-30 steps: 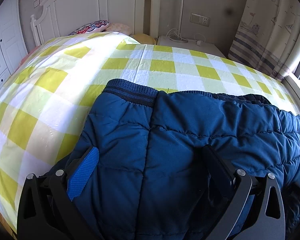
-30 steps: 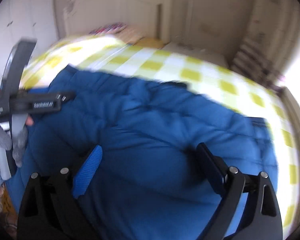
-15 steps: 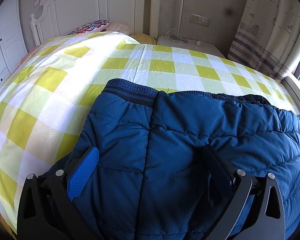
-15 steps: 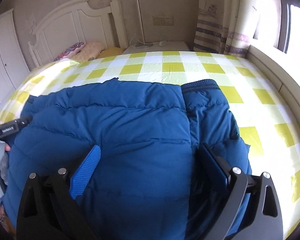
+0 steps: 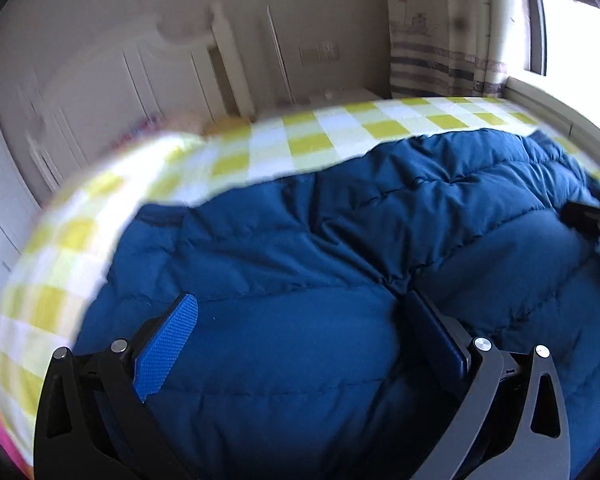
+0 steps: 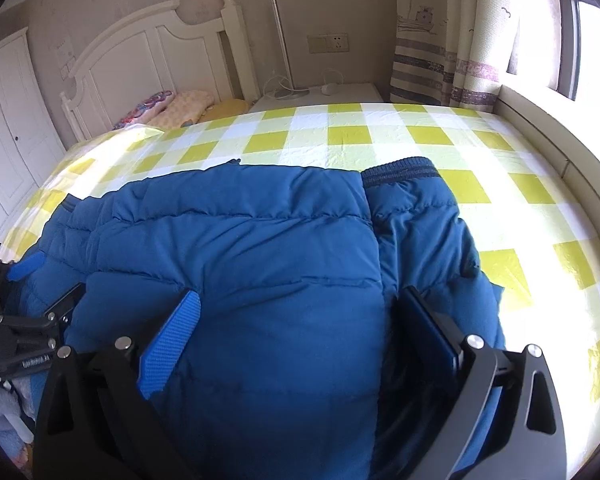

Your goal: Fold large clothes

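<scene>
A large blue puffer jacket (image 6: 260,240) lies spread on the yellow-and-white checked bed sheet (image 6: 420,136). One sleeve with a ribbed cuff (image 6: 400,170) lies along its right side. My right gripper (image 6: 300,298) hovers open just over the jacket's near edge, with padded fabric under and between its fingers. My left gripper (image 5: 300,304) is open too, low over the jacket (image 5: 300,248) in a blurred view. It also shows at the left edge of the right wrist view, left gripper (image 6: 46,282), near the jacket's left side. The right gripper's tip (image 5: 592,220) pokes in from the right.
A white headboard (image 6: 140,52) and pillows (image 6: 172,104) stand at the far end of the bed. A nightstand (image 6: 320,92) with cables sits beside it. A striped curtain (image 6: 440,40) and a window ledge (image 6: 560,128) run along the right, and a white wardrobe (image 6: 4,120) stands left.
The left wrist view has swung sharply right and blurred, now facing the window. The right gripper has eased slightly lower and nearer over the jacket. Both stay open.
</scene>
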Demonstrator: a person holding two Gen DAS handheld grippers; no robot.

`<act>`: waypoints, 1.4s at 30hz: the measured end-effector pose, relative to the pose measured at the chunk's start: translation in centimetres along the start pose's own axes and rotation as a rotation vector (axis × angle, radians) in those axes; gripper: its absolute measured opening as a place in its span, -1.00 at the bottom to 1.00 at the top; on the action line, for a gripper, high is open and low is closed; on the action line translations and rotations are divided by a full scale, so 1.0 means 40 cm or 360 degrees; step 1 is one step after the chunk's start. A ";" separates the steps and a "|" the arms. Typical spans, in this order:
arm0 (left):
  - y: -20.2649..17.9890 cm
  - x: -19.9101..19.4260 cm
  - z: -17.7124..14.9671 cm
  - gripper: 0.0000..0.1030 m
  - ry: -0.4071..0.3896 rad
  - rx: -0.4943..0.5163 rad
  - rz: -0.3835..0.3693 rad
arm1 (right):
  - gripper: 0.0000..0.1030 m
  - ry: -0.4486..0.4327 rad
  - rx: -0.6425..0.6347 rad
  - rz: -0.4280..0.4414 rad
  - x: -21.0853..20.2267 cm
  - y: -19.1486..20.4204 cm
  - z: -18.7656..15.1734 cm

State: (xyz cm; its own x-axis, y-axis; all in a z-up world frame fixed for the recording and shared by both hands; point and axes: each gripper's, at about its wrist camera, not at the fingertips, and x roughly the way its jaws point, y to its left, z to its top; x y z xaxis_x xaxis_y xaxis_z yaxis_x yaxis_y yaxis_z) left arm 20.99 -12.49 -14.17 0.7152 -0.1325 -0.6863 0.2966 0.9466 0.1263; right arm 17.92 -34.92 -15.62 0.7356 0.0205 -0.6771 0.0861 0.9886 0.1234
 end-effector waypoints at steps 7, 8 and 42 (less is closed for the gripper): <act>0.022 0.010 -0.007 0.91 0.0034 -0.0071 -0.0077 | 0.88 -0.0049 -0.0474 0.0055 -0.098 0.197 -0.092; 0.024 0.009 -0.006 0.91 0.0036 -0.0078 -0.0086 | 0.90 0.0005 -0.0511 0.0058 -0.079 0.207 -0.113; 0.180 -0.214 -0.227 0.90 -0.0089 -0.0257 0.0092 | 0.91 -0.0038 -0.0237 -0.0157 -0.196 0.012 -0.248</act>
State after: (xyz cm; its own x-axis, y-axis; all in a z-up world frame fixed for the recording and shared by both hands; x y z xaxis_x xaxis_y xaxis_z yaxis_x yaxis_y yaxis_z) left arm 11.24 -1.85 -13.89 0.7635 -0.0880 -0.6398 0.1515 0.9874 0.0449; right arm 5.54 -33.13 -17.45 0.7445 -0.0797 -0.6628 0.0594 0.9968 -0.0531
